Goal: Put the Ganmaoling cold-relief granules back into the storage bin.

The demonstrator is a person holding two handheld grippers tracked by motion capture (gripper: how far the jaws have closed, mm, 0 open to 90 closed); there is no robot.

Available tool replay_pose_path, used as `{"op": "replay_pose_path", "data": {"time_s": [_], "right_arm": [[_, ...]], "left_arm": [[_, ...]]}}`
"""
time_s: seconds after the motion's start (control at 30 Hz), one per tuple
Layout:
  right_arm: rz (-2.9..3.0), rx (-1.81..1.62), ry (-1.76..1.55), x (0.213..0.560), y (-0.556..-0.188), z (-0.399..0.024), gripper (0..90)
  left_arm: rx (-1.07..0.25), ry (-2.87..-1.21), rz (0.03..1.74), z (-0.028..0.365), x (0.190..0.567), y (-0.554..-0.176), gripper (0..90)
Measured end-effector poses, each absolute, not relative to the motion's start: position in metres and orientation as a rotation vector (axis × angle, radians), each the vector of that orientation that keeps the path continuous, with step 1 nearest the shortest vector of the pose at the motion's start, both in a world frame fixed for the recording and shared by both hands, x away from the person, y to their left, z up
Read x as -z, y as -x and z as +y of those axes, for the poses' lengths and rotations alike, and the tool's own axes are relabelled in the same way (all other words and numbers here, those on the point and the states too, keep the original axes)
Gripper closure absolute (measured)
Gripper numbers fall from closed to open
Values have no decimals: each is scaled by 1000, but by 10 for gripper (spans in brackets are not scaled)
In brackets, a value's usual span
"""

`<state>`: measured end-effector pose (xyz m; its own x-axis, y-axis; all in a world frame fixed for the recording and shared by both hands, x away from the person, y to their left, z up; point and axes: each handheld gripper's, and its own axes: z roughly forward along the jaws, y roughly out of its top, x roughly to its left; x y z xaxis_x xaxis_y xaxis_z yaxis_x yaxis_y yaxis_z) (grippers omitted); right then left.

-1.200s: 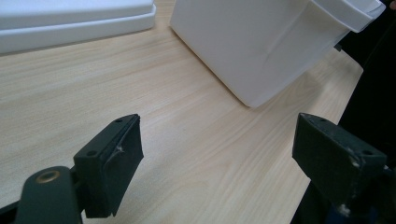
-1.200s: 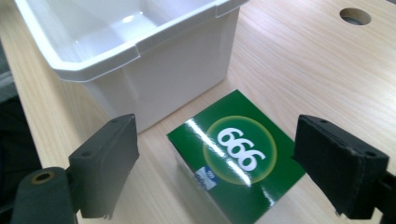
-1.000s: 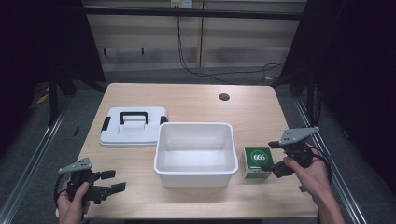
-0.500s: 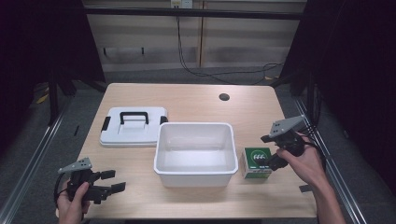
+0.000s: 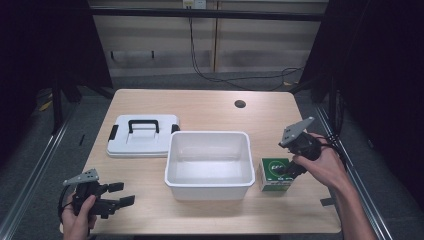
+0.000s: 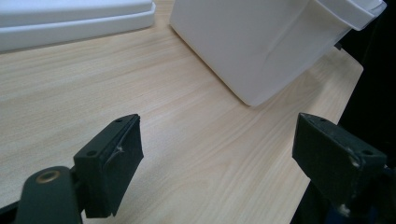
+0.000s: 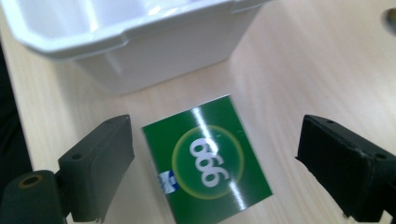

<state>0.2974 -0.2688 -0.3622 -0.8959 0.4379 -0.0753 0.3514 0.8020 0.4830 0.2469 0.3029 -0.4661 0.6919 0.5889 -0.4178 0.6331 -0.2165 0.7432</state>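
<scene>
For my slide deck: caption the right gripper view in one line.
Open right gripper poised over a green box marked 666, beside a white bin.

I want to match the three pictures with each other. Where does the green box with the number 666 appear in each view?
High view: the green box stands on the table right of the white tub, under the right gripper.
Left gripper view: the box is not in it.
Right gripper view: the box lies low in the centre, between the open jaws.
Shared landmark: the white tub.
</scene>
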Motion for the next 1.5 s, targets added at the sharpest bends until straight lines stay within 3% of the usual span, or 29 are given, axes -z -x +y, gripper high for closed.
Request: {"op": "replay_pose_path", "data": {"time_s": [0.37, 1.5], "right_arm": [[2933, -494, -401, 381, -308, -249, 94], [3084, -233, -306, 416, -324, -257, 95]], "left_arm": [[54, -1891, 953, 304, 466, -247, 161], [60, -1903, 953, 303, 467, -248, 161]]}}
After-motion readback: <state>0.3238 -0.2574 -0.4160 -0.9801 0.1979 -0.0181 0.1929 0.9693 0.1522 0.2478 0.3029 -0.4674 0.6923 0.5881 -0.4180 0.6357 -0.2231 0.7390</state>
